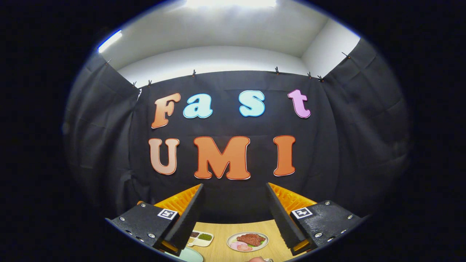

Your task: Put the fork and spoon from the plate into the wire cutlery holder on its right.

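My gripper (pixel 235 186) is open, its two black-padded fingers (pixel 187 214) wide apart with nothing between them. It is held high and points at the booth's back wall. Below and between the fingers lies a strip of the wooden table (pixel 222 251). A pale green plate rim (pixel 191 255) peeks out under the left finger; I cannot see what lies on it. A small bit of metal wire (pixel 268 259) shows at the near edge by the right finger, too cut off to identify. No fork or spoon can be made out.
On the table beyond the fingers sit a round white plate with meat and vegetables (pixel 247 241) and a small white divided tray with green and brown fillings (pixel 200 238). A pale rounded thing (pixel 256 259) pokes in at the near edge.
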`<action>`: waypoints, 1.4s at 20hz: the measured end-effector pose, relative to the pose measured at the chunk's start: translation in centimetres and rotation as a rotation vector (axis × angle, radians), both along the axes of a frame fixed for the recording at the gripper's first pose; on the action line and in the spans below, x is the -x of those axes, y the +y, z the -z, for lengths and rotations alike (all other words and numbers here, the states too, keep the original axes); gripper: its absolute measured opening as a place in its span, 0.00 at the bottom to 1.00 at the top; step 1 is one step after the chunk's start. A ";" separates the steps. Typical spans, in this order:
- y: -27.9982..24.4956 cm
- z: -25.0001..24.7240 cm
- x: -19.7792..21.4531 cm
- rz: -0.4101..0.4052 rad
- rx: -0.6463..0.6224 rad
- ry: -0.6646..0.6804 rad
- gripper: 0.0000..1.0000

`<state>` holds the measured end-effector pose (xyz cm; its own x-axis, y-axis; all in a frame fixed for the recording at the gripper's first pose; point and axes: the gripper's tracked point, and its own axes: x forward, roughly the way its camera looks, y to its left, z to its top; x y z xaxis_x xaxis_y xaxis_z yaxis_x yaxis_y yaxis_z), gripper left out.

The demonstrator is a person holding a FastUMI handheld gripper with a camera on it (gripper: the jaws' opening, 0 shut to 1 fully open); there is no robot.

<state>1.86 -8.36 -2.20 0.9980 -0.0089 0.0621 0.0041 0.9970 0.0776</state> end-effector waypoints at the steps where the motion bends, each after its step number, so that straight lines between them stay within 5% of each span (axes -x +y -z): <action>1: 0.2 -0.1 0.0 -0.003 0.000 -0.001 0.98; 28: 7.3 -3.1 2.6 0.024 0.034 -0.032 0.98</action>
